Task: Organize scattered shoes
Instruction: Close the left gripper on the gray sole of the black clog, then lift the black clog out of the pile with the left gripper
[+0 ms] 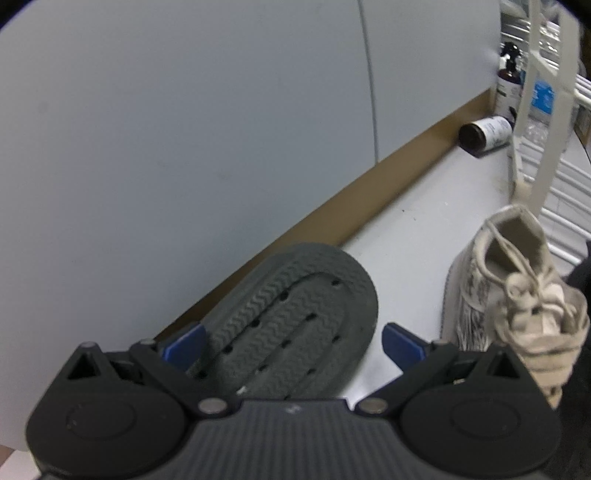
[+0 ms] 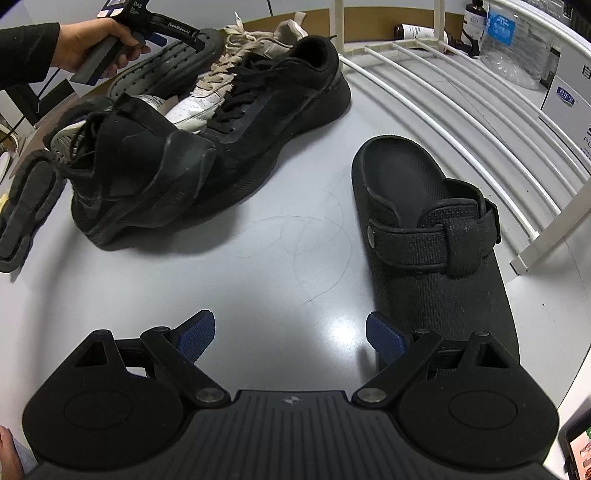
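Shoes lie scattered on the desk (image 2: 258, 266). Left tool (image 1: 291, 345) has its jaws spread apart, with the upturned grey sole (image 1: 291, 325) of a clog between them, touching neither blue pad clearly; a beige sneaker (image 1: 517, 306) sits just beside it. Right tool (image 2: 290, 334) hovers wide apart over bare desk, a black clog (image 2: 436, 236) near its right finger and black sneakers (image 2: 236, 122) piled beyond.

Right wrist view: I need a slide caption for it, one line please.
Open right gripper hovers over the table beside a black clog; sneakers are piled behind, where the left gripper reaches.
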A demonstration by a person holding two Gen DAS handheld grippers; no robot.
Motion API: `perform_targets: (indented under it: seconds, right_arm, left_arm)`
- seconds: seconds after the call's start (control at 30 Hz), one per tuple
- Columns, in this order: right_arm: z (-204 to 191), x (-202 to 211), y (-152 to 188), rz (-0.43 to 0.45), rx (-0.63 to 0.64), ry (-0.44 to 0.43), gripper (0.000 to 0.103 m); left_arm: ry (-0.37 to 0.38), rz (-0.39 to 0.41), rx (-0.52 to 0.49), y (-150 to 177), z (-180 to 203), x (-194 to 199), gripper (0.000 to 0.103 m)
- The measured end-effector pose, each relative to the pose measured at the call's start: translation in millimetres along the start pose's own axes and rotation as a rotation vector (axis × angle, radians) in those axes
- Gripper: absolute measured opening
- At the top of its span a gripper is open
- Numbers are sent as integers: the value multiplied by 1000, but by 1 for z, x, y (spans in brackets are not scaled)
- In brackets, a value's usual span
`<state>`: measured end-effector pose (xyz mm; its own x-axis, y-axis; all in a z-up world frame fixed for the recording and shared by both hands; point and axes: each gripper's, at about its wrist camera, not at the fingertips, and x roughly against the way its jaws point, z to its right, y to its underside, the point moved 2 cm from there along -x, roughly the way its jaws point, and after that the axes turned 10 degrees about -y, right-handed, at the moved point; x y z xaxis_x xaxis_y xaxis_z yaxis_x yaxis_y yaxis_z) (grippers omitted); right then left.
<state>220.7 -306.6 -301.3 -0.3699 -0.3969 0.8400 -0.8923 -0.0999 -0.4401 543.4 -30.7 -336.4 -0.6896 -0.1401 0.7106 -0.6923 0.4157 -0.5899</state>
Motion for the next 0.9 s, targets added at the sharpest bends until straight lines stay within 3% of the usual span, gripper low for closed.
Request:
perform_targets:
  seconds: [0.23, 0.6, 0.77, 0.9]
  right_arm:
    - [4, -3, -1, 4, 4, 11, 92]
    - [11, -8, -6, 2, -10, 13, 92]
    - [13, -8, -5, -4, -6, 13, 92]
    - [14, -8, -5, -4, -1, 6, 92]
  left_arm:
    - [-79, 17, -155, -8, 29, -12, 103]
    - [-156, -13, -258, -14, 55, -24, 103]
    - [-235, -12, -439, -2, 79, -20, 103]
    - [-283, -4, -446, 1, 81, -21, 103]
